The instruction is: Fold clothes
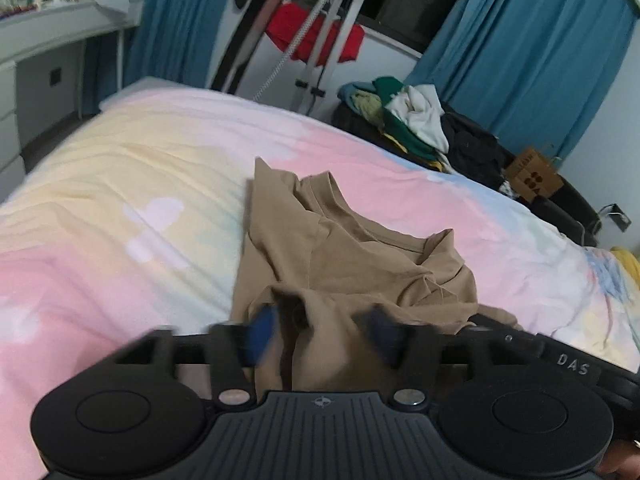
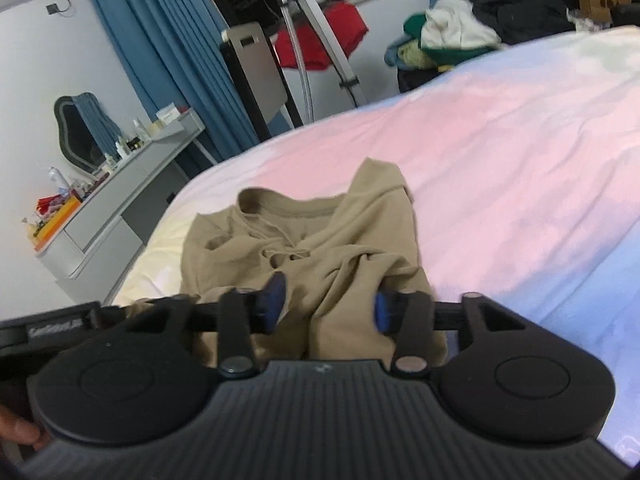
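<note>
A tan T-shirt [image 1: 344, 248] lies crumpled on the pastel bedspread [image 1: 132, 184], its collar turned away from me. My left gripper [image 1: 324, 332] sits at the shirt's near edge with its blue pads [image 1: 262, 334] pressed on a bunch of tan cloth, and the fingers look blurred. In the right wrist view the same tan T-shirt [image 2: 304, 232] runs from its collar down into my right gripper [image 2: 328, 306]. That gripper's blue pads [image 2: 276, 294] squeeze a thick fold of the fabric. Cloth hides both grippers' fingertips.
A pile of mixed clothes [image 1: 416, 120] sits off the far right of the bed beside a brown paper bag [image 1: 532, 174]. A clothes rack with a red garment [image 1: 316, 38] stands behind the bed. A grey dresser [image 2: 120, 196] with small items is at the left. Blue curtains hang behind.
</note>
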`<state>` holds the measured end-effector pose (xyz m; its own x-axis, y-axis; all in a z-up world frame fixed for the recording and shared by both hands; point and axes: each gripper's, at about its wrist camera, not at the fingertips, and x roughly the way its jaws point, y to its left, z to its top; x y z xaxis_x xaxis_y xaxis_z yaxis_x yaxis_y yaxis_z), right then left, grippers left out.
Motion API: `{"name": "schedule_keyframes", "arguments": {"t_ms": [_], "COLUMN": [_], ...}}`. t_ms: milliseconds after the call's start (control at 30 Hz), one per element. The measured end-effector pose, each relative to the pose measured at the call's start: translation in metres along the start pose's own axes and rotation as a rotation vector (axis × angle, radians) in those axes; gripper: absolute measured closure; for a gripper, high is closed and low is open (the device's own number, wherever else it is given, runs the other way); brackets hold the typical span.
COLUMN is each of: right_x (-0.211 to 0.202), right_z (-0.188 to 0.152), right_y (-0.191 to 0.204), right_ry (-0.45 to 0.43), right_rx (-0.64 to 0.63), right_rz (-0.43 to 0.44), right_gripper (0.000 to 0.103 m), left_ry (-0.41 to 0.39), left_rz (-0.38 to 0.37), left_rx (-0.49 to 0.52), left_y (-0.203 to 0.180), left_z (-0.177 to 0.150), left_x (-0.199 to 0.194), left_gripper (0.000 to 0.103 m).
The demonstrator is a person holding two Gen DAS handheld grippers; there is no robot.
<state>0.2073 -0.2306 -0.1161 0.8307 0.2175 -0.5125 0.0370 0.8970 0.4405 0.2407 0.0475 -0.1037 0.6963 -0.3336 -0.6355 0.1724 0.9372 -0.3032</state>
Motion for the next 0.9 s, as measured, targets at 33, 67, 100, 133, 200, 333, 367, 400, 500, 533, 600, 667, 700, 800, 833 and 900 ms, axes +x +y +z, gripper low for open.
{"name": "schedule_keyframes", "arguments": {"t_ms": [33,67,100,133,200,333,367,400,500,533,600,667,700,800,833,900], "right_x": [-0.005,-0.011,-0.016,-0.021,-0.032,-0.048,-0.051,-0.053,-0.062,-0.064,-0.070,-0.075,-0.078,-0.087,-0.079,-0.064], "right_z": [0.000,-0.001,-0.001,-0.002,-0.003,-0.011,-0.015,-0.020,-0.032,-0.036,-0.044,-0.052,-0.056,-0.068,-0.073,-0.084], "right_y": [0.001,0.003,0.004,0.005,0.008,0.003,0.000,-0.004,-0.015,-0.019,-0.026,-0.033,-0.037,-0.048,-0.048,-0.045], "right_ry": [-0.007,-0.014,-0.022,-0.029,-0.043,-0.021,-0.002,0.017,0.075,0.094,0.133,0.172,0.191,0.249,0.279,0.315], "right_rx": [-0.001,-0.002,-0.003,-0.004,-0.007,0.058,0.093,0.128,0.233,0.267,0.337,0.407,0.441,0.546,0.586,0.649], "right_rz": [-0.002,-0.004,-0.006,-0.009,-0.013,0.006,0.018,0.030,0.066,0.078,0.102,0.126,0.138,0.174,0.216,0.262], "right_gripper": [0.049,0.046,0.042,0.042,0.042,0.042,0.042,0.042,0.041,0.041,0.041,0.041,0.041,0.042,0.042,0.042], "left_ry": [-0.010,-0.020,-0.029,-0.039,-0.035,-0.023,-0.019,-0.011,0.046,0.070,0.110,0.150,0.171,0.226,0.232,0.235], "left_rz": [0.010,0.020,0.029,0.039,0.040,0.039,0.039,0.029,-0.056,-0.095,-0.133,-0.163,-0.176,-0.222,-0.241,-0.272], "left_rx": [0.012,0.023,0.035,0.046,0.052,0.059,0.061,0.056,-0.025,-0.064,-0.138,-0.212,-0.250,-0.399,-0.461,-0.575], "left_y": [-0.004,-0.008,-0.011,-0.015,-0.021,-0.033,-0.036,-0.039,-0.037,-0.035,-0.029,-0.022,-0.019,0.000,0.008,0.022], "left_z": [-0.003,-0.007,-0.010,-0.014,-0.023,-0.042,-0.046,-0.052,-0.069,-0.074,-0.083,-0.092,-0.095,-0.101,-0.104,-0.109], "left_x": [-0.008,-0.016,-0.024,-0.032,-0.048,-0.079,-0.087,-0.093,-0.104,-0.107,-0.106,-0.101,-0.097,-0.081,-0.075,-0.063], "left_gripper": [0.032,0.030,0.026,0.026,0.024,0.021,0.021,0.021,0.018,0.018,0.018,0.018,0.018,0.020,0.020,0.020]}}
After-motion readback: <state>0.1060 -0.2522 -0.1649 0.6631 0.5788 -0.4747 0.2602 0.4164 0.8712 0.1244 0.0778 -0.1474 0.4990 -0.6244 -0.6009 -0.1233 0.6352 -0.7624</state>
